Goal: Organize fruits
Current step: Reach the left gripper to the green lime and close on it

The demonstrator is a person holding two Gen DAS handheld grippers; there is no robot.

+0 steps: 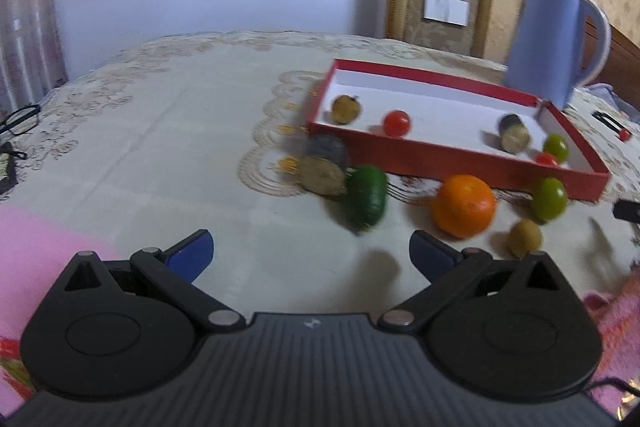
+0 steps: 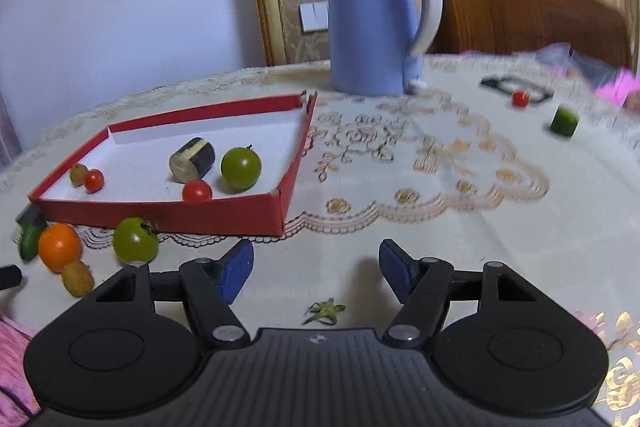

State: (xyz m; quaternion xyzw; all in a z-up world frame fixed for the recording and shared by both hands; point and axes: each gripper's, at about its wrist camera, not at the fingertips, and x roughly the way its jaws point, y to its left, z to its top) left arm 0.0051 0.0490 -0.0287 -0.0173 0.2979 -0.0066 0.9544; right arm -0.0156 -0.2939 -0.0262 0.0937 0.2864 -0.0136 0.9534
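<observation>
Left tool [image 1: 312, 251] spread wide, nothing in it, above the counter [image 1: 160, 147]. Right tool [image 2: 316, 267] likewise agape & empty, w/ a green stem cap [image 2: 324, 311] on the cloth between its fingers. Orange [image 1: 464, 205], avocado [image 1: 366, 201] & a green tomato [image 1: 549, 198] lie just outside the red tray [image 1: 440, 153]'s near wall. Inside the tray: cherry tomato [image 1: 397, 123], aubergine chunk [image 2: 192, 159], green fruit [image 2: 241, 168]. Blue kettle [image 2: 372, 15] stands at the tray's far corner.

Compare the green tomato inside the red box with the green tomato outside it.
The round green tomato in the red cardboard box rests on the white floor; the round green tomato outside sits on the embroidered tablecloth, against the box's front wall. Both are round, green and ungripped.
</observation>
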